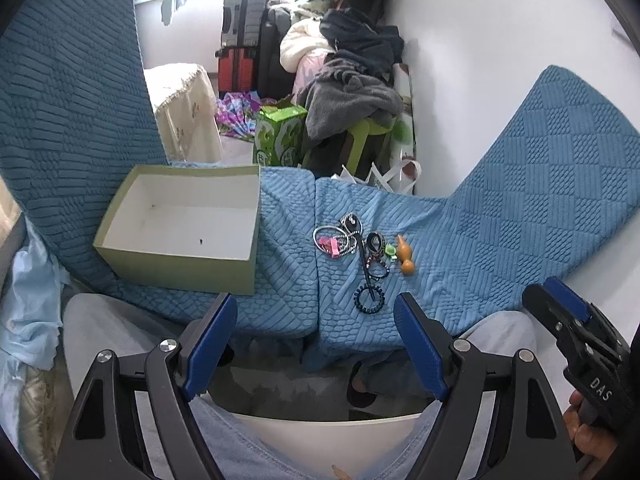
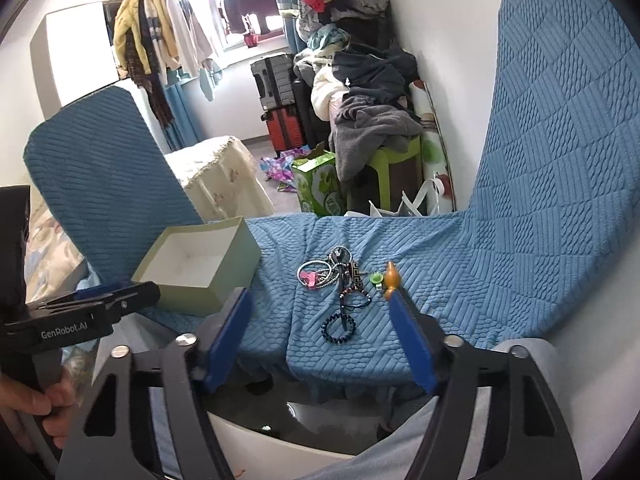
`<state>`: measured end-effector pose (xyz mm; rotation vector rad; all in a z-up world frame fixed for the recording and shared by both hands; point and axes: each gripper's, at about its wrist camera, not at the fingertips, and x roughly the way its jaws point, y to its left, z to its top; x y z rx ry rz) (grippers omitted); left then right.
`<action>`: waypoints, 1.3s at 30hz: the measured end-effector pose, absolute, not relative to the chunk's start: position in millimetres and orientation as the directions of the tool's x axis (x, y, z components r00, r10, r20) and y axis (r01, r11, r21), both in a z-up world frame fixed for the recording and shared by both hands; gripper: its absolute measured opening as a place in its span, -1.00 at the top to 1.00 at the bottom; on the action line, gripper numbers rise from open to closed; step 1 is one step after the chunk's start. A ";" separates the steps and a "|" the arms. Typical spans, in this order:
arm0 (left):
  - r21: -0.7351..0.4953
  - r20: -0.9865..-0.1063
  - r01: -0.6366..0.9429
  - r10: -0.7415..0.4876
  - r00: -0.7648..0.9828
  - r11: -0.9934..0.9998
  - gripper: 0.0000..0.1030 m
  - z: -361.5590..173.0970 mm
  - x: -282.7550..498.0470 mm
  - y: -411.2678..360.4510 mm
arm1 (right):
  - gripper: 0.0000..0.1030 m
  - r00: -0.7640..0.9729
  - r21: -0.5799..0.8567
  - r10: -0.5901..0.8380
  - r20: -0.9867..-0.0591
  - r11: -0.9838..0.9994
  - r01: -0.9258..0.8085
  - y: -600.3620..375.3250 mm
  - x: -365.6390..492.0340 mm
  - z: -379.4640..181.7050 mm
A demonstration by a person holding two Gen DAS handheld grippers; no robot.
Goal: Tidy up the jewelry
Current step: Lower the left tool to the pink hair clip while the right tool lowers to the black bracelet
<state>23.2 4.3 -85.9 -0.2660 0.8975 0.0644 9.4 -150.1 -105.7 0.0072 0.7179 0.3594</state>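
A small heap of jewelry (image 1: 352, 240) lies on a blue textured cover (image 1: 500, 240): silvery bangles (image 1: 340, 236), a pink piece (image 1: 330, 247), a dark beaded bracelet (image 1: 369, 300), a thin dark stick and an orange gourd charm (image 1: 406, 258). The same heap (image 2: 340, 280) and the beaded bracelet (image 2: 339, 329) show in the right wrist view. To the left stands an open pale green box (image 1: 180, 256), its white inside empty. My left gripper (image 1: 316, 312) hovers open short of the cover's front edge. My right gripper (image 2: 320, 300) is open too, near the heap, holding nothing.
Two chair backs under blue covers rise at the left (image 1: 68, 100) and right (image 2: 560, 120). Beyond are suitcases (image 1: 242, 40), piled clothes (image 1: 352, 60), a green carton (image 1: 280, 136) and a green stool. The person's grey-clad legs (image 1: 104, 328) lie below the grippers.
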 end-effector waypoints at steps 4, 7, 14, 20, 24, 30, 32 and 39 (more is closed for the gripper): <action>-0.199 -0.794 -0.171 -0.056 0.605 0.965 -0.53 -102.4 38.1 3.3 | -0.06 0.690 0.134 0.328 -0.645 0.938 -0.321 -150.8 24.2 -117.2; -0.212 -0.804 -0.156 -0.082 0.589 0.965 -0.53 -118.7 54.0 1.5 | 0.10 0.692 0.136 0.326 -0.645 0.939 -0.315 -151.2 40.1 -126.9; -0.199 -0.811 -0.144 -0.080 0.579 0.969 -0.26 -150.9 92.3 0.3 | 0.36 0.677 0.141 0.337 -0.654 0.934 -0.329 -145.9 81.8 -152.1; -0.230 -0.815 -0.136 -0.114 0.569 0.964 -0.07 -182.7 126.9 -1.0 | 0.47 0.625 0.150 0.337 -0.704 0.931 -0.332 -142.7 122.7 -177.4; -0.246 -0.819 -0.140 -0.128 0.560 0.959 0.04 -199.6 147.1 -4.4 | 0.47 0.614 0.207 0.365 -0.700 0.927 -0.314 -150.7 145.8 -189.7; -0.280 -0.834 -0.127 -0.176 0.523 0.952 0.21 -232.6 180.3 -8.2 | 0.47 0.566 0.230 0.357 -0.743 0.930 -0.286 -152.1 185.1 -216.6; -0.291 -0.843 -0.117 -0.197 0.500 0.950 0.36 -247.9 190.2 -9.1 | 0.49 0.536 0.233 0.359 -0.764 0.928 -0.290 -147.9 196.0 -226.7; -0.319 -0.859 -0.096 -0.244 0.451 0.943 0.45 -283.5 215.5 -7.0 | 0.65 0.435 0.263 0.387 -0.813 0.911 -0.319 -138.8 228.3 -261.4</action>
